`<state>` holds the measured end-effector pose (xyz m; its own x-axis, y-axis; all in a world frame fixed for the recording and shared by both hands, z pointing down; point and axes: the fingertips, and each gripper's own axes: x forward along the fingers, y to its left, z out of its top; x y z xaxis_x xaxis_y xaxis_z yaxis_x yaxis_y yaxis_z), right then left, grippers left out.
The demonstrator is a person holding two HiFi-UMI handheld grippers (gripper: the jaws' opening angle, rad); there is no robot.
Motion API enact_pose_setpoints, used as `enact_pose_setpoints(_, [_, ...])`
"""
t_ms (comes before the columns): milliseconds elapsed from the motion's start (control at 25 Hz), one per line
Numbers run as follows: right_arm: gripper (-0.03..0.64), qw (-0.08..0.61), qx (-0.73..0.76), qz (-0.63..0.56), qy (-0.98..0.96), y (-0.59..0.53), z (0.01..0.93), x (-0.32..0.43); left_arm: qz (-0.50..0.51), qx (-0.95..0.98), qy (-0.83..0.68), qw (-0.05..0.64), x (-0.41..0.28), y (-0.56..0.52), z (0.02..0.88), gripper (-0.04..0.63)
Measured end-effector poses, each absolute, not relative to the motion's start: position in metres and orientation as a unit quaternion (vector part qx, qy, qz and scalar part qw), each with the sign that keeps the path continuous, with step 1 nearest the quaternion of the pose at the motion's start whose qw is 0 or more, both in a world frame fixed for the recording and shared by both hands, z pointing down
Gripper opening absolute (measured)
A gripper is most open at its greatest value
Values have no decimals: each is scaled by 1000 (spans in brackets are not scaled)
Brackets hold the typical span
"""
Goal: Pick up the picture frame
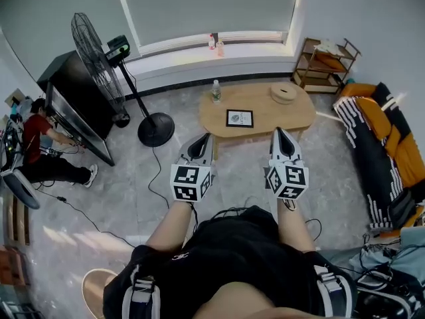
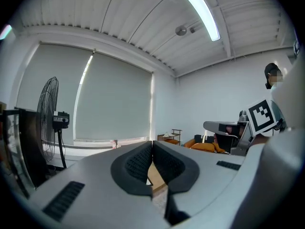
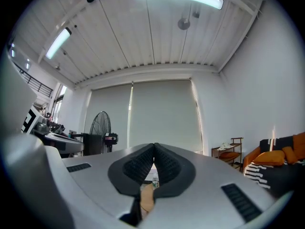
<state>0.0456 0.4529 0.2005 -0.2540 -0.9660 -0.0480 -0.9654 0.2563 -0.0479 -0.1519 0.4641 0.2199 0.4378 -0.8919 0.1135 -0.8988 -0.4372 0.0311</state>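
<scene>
Picture frame point(image 1: 240, 118) not yet reached, flat on counter point(image 1: 299, 111); left tool point(image 1: 203, 139) and right tool point(image 1: 279, 133) closed, empty, well apart.

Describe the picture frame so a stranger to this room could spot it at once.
Find the oval wooden table below the window. The picture frame lies flat on it, near the edge away from the window. It is the only dark-bordered rectangle there: the bottle at the left end stands upright, and the tan disc at the right end is round.
</scene>
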Motion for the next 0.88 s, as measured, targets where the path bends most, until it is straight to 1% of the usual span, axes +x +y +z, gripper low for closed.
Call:
enact_pose_setpoints(160, [17,40,-604,-6,796,440,200,37,37,841,-538,49,-163,454,221,21])
enact_pose_setpoints(440, [17,45,-585,-23,809,390,213,25,50,829,-556,38,-172,417,227,21])
enact_pose_setpoints(640, [17,48,-580,-34,813,327,221,28,58,821,-565,52,-174,360,239,21])
enact_pose_setpoints(880, [17,48,-580,-49,812,232,237,51,73,817,-569,52,-154,271,249,21])
